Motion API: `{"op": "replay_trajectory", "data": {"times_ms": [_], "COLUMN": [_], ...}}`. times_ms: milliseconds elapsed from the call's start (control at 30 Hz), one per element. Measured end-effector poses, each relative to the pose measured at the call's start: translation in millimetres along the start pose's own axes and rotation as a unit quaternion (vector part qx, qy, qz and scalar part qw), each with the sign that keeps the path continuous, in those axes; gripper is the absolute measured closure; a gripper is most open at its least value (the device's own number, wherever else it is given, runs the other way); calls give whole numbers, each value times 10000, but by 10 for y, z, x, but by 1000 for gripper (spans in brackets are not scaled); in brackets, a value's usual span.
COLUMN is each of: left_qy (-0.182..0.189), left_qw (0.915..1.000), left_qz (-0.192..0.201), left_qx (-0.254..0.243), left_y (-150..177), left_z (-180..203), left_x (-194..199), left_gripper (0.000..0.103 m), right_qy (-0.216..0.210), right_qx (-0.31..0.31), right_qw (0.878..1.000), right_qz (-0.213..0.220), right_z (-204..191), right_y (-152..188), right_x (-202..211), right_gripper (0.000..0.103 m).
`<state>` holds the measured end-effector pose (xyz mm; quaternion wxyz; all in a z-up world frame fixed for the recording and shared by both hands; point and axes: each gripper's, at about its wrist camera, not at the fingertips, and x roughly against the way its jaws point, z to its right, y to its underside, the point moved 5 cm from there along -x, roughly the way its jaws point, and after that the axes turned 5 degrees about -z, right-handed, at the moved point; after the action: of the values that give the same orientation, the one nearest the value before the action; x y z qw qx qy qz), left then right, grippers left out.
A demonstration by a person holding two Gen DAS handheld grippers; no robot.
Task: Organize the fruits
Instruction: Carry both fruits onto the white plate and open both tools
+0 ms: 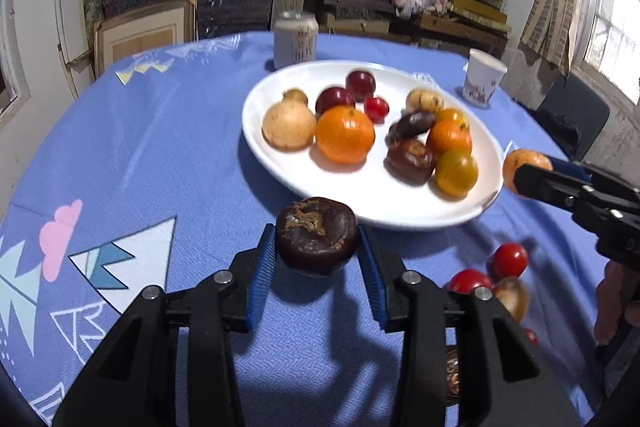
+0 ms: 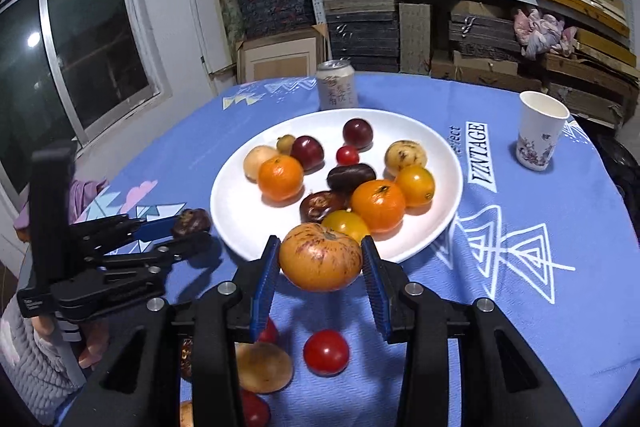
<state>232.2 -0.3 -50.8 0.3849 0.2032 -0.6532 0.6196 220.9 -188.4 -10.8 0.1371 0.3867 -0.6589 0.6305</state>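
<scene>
A: Item one, the white plate. Contents?

B: About a dozen fruits already on it: two oranges, two yellow-orange tomatoes, two dark red plums, one small red tomato, three pale yellow fruits, two dark brown ones near the centre. Judged as the finished part of the job.

A: Item two, the left claw.

B: Clamped on a dark brown fruit, blue pads against both its sides, raised over the blue tablecloth. It sits at six o'clock of the plate, just off the rim, not yet over it.

A: Item three, the right claw.

B: Clamped on an orange fruit with red streaks, also lifted. In the right wrist view it hangs at the plate's six o'clock edge; from the left wrist view it shows at three o'clock, beside the rim.

A: Stock outstanding?

B: Loose on the cloth below the right claw: one red tomato, one pale brown fruit, and more red pieces partly hidden behind the fingers. Exact count cannot be told.

A: Non-fruit items?

B: A drink can at twelve o'clock of the plate, a paper cup at about two o'clock. Both stand apart from the fruit.

A: Progress?

B: Judged well past halfway. Two fruits in transit, a handful left on the cloth.
</scene>
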Motion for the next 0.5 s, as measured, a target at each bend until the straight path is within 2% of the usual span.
{"op": "replay_trajectory", "data": {"times_ms": [100, 200, 333, 500], "left_qy": [155, 152, 251, 302], "left_qw": [9995, 9994, 9996, 9992], "left_qz": [240, 306, 151, -150], "left_qx": [102, 22, -34, -198], "left_y": [-127, -353, -576, -570], "left_z": [15, 120, 258, 381], "left_x": [140, 129, -85, -386], "left_gripper": [63, 63, 63, 63], "right_qy": [12, -5, 109, 126], "right_qx": [-95, -157, -264, -324], "right_qw": [9999, 9998, 9996, 9991], "right_qz": [104, 92, 87, -247], "right_z": [65, 125, 248, 388], "right_y": [-102, -298, -649, -980], "right_x": [26, -32, -196, -587], "right_gripper": [62, 62, 62, 62]}}
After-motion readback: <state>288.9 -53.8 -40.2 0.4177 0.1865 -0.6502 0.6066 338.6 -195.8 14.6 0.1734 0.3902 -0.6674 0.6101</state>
